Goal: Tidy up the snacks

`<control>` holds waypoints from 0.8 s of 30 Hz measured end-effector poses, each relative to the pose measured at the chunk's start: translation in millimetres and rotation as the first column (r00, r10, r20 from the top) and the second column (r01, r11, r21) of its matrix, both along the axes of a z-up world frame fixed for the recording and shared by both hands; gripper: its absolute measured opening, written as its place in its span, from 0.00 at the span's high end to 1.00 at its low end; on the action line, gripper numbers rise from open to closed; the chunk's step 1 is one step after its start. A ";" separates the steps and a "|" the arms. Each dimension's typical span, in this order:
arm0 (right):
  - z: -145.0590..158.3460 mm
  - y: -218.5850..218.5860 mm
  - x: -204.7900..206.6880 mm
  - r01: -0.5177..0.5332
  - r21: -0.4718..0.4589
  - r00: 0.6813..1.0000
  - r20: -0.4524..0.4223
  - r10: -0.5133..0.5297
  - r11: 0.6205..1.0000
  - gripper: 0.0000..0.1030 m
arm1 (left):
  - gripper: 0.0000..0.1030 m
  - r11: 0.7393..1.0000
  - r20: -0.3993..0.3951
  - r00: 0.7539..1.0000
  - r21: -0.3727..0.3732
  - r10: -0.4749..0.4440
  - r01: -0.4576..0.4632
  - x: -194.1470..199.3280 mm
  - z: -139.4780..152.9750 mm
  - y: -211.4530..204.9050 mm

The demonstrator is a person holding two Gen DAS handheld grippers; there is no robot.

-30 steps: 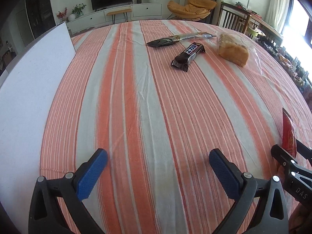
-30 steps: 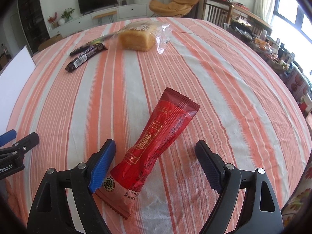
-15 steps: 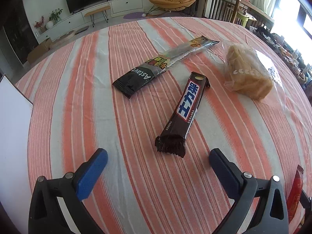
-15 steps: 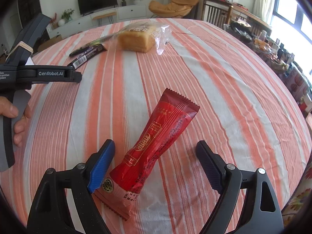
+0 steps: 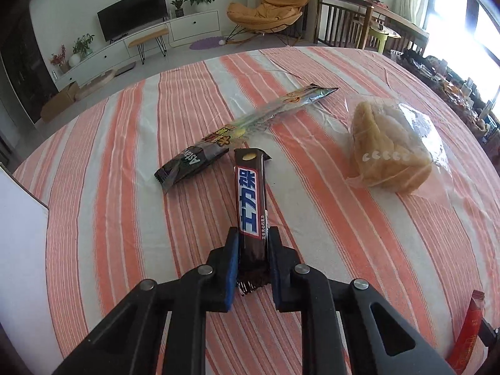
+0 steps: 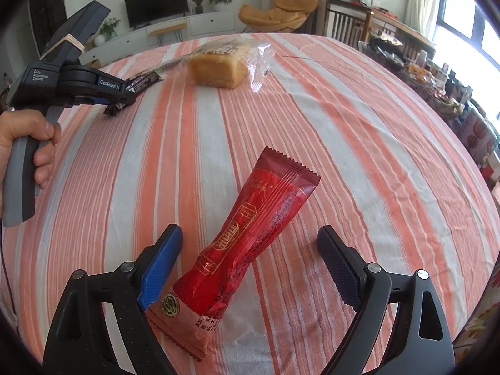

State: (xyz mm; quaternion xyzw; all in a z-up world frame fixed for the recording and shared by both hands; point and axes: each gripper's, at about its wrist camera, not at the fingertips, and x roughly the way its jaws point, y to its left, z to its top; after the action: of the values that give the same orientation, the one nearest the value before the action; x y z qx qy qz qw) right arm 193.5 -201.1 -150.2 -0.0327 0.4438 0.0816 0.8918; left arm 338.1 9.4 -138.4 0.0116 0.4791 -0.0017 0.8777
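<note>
My left gripper (image 5: 252, 237) is shut on the near end of a dark brown chocolate bar (image 5: 251, 197) that lies on the striped tablecloth. A long dark and silver snack stick (image 5: 243, 128) lies just beyond it, and a bagged bread loaf (image 5: 387, 150) lies to the right. My right gripper (image 6: 250, 240) is open, its jaws on either side of a red snack packet (image 6: 247, 237) lying on the cloth. The left gripper also shows in the right wrist view (image 6: 122, 100), on the chocolate bar (image 6: 140, 82). The loaf (image 6: 222, 65) lies far back there.
A white board (image 5: 18, 250) lies along the table's left side. The red packet's tip (image 5: 468, 331) shows at the lower right of the left wrist view. The round table's far edge (image 5: 281, 53) drops off to the living room. Cluttered shelves (image 6: 453, 93) stand to the right.
My left gripper moved forward over the chocolate bar and closed on its near end. My right gripper stayed open around the red packet.
</note>
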 end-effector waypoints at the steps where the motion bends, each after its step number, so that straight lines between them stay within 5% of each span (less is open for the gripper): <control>1: 0.0 -0.1 0.2 0.000 0.000 1.000 0.000 0.000 1.000 0.12 | 0.84 1.000 0.004 1.000 -0.007 0.003 -0.003 -5.2 -0.2 -0.7; 24: -0.8 0.2 -1.4 0.018 -0.003 1.000 -0.005 -0.018 1.000 0.12 | 0.83 0.999 0.027 0.999 -0.043 0.025 -0.024 -234.1 -2.6 4.6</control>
State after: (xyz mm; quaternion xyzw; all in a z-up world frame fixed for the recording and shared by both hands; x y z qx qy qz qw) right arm 192.1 -200.9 -151.0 -0.0298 0.4463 0.0728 0.8914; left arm 104.0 14.0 -141.0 -0.0128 0.4668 -0.0011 0.8843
